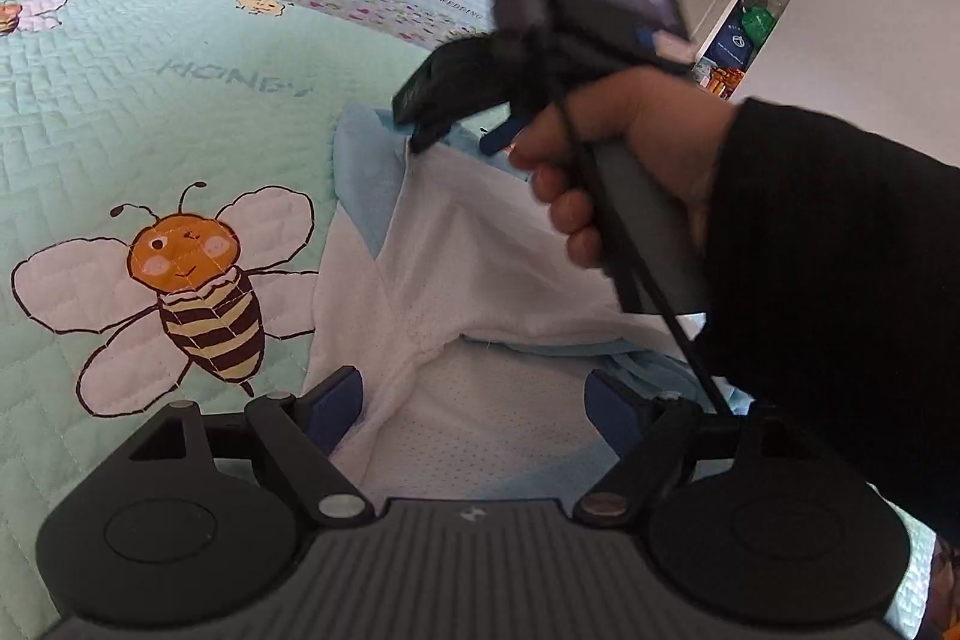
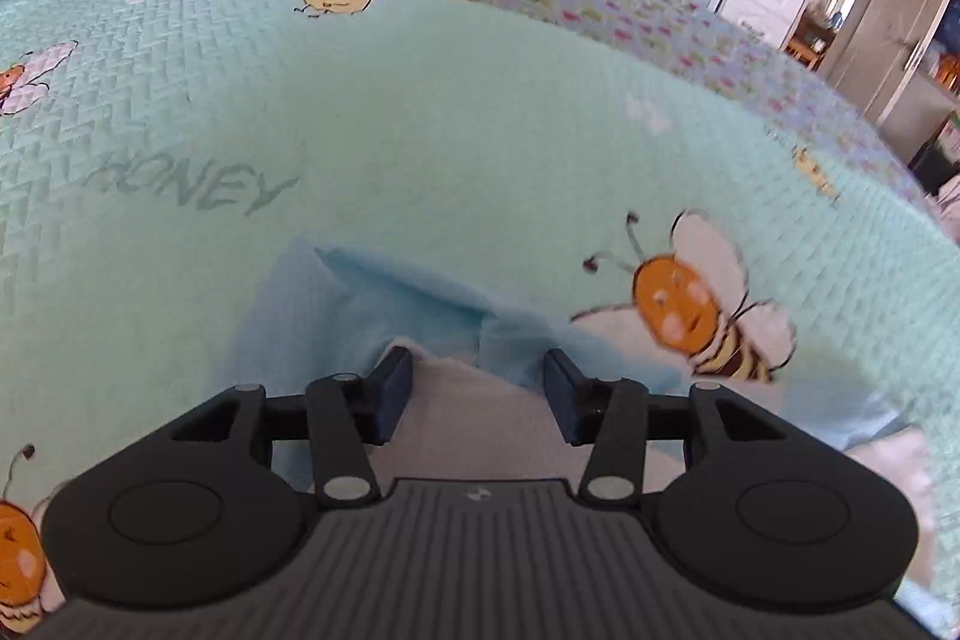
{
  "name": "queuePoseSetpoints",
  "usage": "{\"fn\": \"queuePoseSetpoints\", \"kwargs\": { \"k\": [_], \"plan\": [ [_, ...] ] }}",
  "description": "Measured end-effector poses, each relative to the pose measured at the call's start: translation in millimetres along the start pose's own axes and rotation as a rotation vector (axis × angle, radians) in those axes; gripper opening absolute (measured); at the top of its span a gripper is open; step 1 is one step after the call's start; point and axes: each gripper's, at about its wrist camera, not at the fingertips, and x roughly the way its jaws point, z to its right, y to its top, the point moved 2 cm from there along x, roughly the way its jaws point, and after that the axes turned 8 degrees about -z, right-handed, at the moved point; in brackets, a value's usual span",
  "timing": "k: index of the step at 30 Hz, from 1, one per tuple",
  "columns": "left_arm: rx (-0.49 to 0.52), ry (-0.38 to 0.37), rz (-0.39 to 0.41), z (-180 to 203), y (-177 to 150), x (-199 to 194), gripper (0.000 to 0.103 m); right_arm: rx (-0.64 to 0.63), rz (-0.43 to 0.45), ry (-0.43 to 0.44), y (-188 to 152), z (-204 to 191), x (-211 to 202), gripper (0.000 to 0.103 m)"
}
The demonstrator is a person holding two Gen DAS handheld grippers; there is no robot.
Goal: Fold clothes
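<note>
While the blue-and-white garment (image 1: 456, 244) lies mid-bed (image 1: 180, 100), a fold is underway: the right tool (image 1: 420, 130) is apart over its far edge, the left tool (image 1: 474, 400) apart over its near edge; regripping is needed next.

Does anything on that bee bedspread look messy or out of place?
Only the garment: it lies rumpled on the bedspread, its white mesh lining turned outward over the light blue fabric, one blue corner poking out at the far end. Nothing looks torn or spilled. Both the left gripper and right gripper stand open over it.
</note>
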Motion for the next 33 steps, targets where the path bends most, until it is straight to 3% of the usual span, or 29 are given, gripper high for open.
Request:
{"fn": "queuePoseSetpoints", "kwargs": {
  "k": [3, 5, 6, 8, 12, 16, 19, 20, 22, 26, 29, 30, 33],
  "plan": [
    [-0.017, -0.009, -0.005, -1, 1, -2, 0.084, 0.023, 0.052, 0.023, -5, 11, -20, 0.06],
    [-0.021, -0.014, -0.005, -2, 1, -4, 0.084, 0.019, 0.013, 0.025, -11, 18, -8, 0.063],
    [-0.019, -0.015, -0.005, -3, 1, -4, 0.084, -0.007, -0.057, 0.029, -16, 21, 6, 0.061],
    [-0.017, -0.017, -0.005, -3, 0, -6, 0.084, 0.061, -0.058, 0.038, -19, 41, 5, 0.058],
    [-0.056, -0.034, 0.002, -7, 2, -10, 0.084, 0.277, 0.092, 0.187, -40, 98, -50, 0.059],
    [-0.057, -0.095, 0.057, -4, 3, -20, 0.084, 0.362, 0.084, 0.12, -70, 143, -64, 0.058],
    [-0.011, -0.131, 0.111, 7, 1, -28, 0.084, 0.459, 0.041, 0.148, -77, 159, -47, 0.044],
    [0.008, -0.137, 0.119, 11, 1, -28, 0.085, 0.451, 0.012, 0.173, -76, 153, -36, 0.039],
    [0.041, -0.146, 0.113, 18, 1, -24, 0.086, 0.406, -0.055, 0.222, -72, 134, -11, 0.039],
    [0.069, -0.091, 0.07, 22, -4, -15, 0.086, 0.169, -0.065, 0.096, -53, 94, 3, 0.041],
    [0.046, -0.1, 0.062, 21, -4, -17, 0.086, 0.169, 0.031, 0.103, -44, 113, -22, 0.044],
    [0.041, -0.109, 0.06, 20, -4, -17, 0.086, 0.183, 0.044, 0.09, -43, 125, -26, 0.052],
    [0.042, -0.108, 0.049, 17, -7, -15, 0.086, 0.239, -0.008, 0.036, -50, 166, -14, 0.058]
  ]
}}
